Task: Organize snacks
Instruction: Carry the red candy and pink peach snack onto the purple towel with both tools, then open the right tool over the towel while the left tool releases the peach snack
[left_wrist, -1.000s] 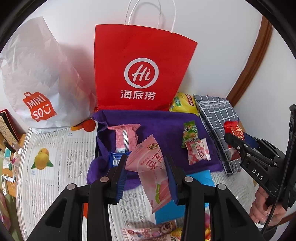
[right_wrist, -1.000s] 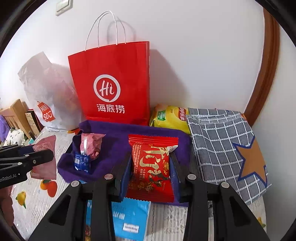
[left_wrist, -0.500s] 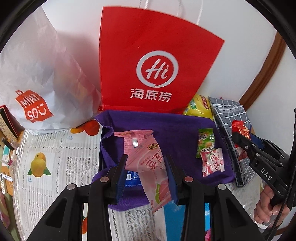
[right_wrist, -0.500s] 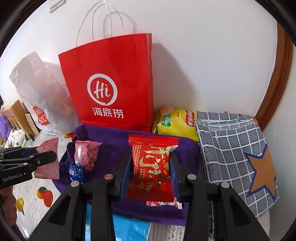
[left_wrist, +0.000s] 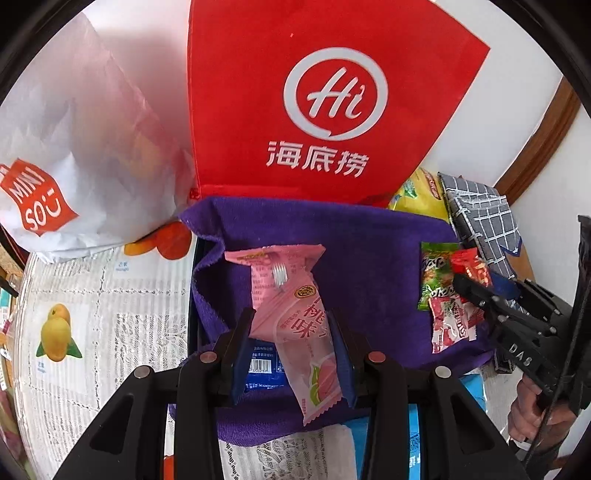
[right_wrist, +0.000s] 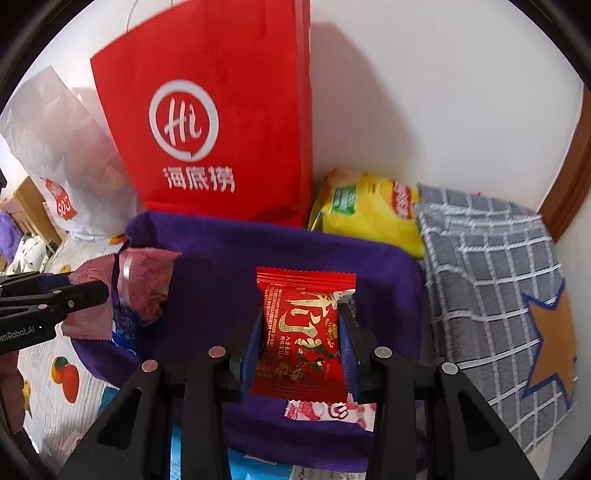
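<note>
My left gripper (left_wrist: 291, 343) is shut on a pink peach snack packet (left_wrist: 303, 332) and holds it over the left part of the purple cloth tray (left_wrist: 362, 236). Under it lie another pink packet (left_wrist: 273, 262) and a blue packet (left_wrist: 264, 363). My right gripper (right_wrist: 301, 332) is shut on a red snack packet (right_wrist: 303, 328) over the right part of the tray (right_wrist: 229, 243). In the left wrist view the right gripper (left_wrist: 476, 291) hangs over a green packet (left_wrist: 432, 273) and a pink-white packet (left_wrist: 450, 321).
A red paper bag (left_wrist: 325, 103) and a white Miniso bag (left_wrist: 66, 158) stand against the wall behind the tray. A yellow chip bag (right_wrist: 369, 210) and a grey checked cloth (right_wrist: 495, 280) lie to the right. A fruit-print table cover (left_wrist: 96, 314) lies to the left.
Both grippers have moved forward over the purple tray, each still holding its packet. The tray and the bags behind it now look closer.
</note>
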